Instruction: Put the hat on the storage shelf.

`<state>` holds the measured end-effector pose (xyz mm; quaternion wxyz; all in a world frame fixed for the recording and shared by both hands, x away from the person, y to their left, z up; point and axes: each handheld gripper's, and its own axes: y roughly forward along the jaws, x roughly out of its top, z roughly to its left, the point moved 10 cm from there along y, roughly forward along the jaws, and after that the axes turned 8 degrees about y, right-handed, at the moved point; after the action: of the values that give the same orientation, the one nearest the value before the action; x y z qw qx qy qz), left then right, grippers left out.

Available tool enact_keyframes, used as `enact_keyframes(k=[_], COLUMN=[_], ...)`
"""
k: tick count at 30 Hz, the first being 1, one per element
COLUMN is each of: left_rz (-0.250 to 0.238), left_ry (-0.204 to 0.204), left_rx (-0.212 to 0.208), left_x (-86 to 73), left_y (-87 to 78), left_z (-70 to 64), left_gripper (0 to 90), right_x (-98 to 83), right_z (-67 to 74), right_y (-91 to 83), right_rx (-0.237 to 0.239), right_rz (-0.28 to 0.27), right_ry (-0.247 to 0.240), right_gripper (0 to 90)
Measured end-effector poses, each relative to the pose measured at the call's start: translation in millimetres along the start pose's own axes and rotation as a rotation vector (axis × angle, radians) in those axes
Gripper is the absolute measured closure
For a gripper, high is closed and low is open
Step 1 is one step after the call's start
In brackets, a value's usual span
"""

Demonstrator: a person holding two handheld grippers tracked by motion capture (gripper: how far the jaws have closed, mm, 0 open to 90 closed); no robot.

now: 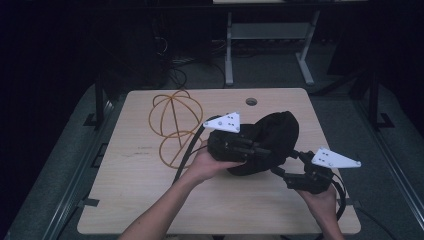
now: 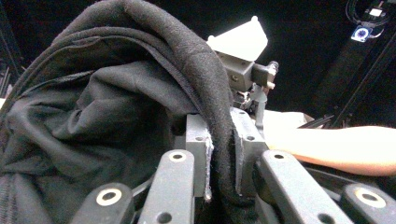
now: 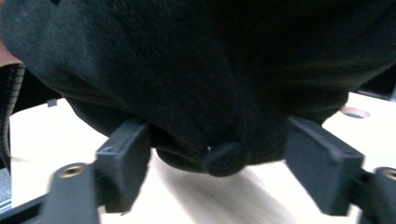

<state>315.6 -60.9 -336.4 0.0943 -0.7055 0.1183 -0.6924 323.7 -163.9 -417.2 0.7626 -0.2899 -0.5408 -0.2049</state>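
from up high i see the black cap (image 1: pixel 272 137) lifted over the middle of the table (image 1: pixel 140 200), next to a loop of yellow cord (image 1: pixel 172 125). my left claw (image 1: pixel 260 150) bites its edge, and my right claw (image 1: pixel 280 172) reaches under it.

in the left gripper view the jaws are clenched tight on the cap's rim (image 2: pixel 219 135).

in the right gripper view the jaws are apart around the cap's button (image 3: pixel 225 158), not pinching it. if they snap shut on just the button, the cap could slip out and twist.

Light wooden table (image 1: pixel 125 195), coiled yellow cord (image 1: pixel 172 125) near its far-left corner.
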Motion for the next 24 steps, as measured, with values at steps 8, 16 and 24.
enact_keyframes(k=[8,16,24], left_rz=[-0.032,-0.062,-0.076], left_ry=[-0.011,-0.028,-0.041], left_rx=[-0.009,0.002,0.029], left_x=[6.7,10.4,11.2], left_y=[-7.1,-13.9,-23.9], left_z=[-0.5,2.9,8.1], left_gripper=[79.6,77.3,72.6], right_x=[5.2,20.8,41.3], right_z=[4.9,4.7,9.5], right_y=[1.5,-14.3,-27.7], right_rx=[0.05,0.024,-0.007], right_rz=[-0.026,-0.061,-0.096], right_ry=[0.001,-0.004,-0.044], right_gripper=[68.1,72.1,72.7])
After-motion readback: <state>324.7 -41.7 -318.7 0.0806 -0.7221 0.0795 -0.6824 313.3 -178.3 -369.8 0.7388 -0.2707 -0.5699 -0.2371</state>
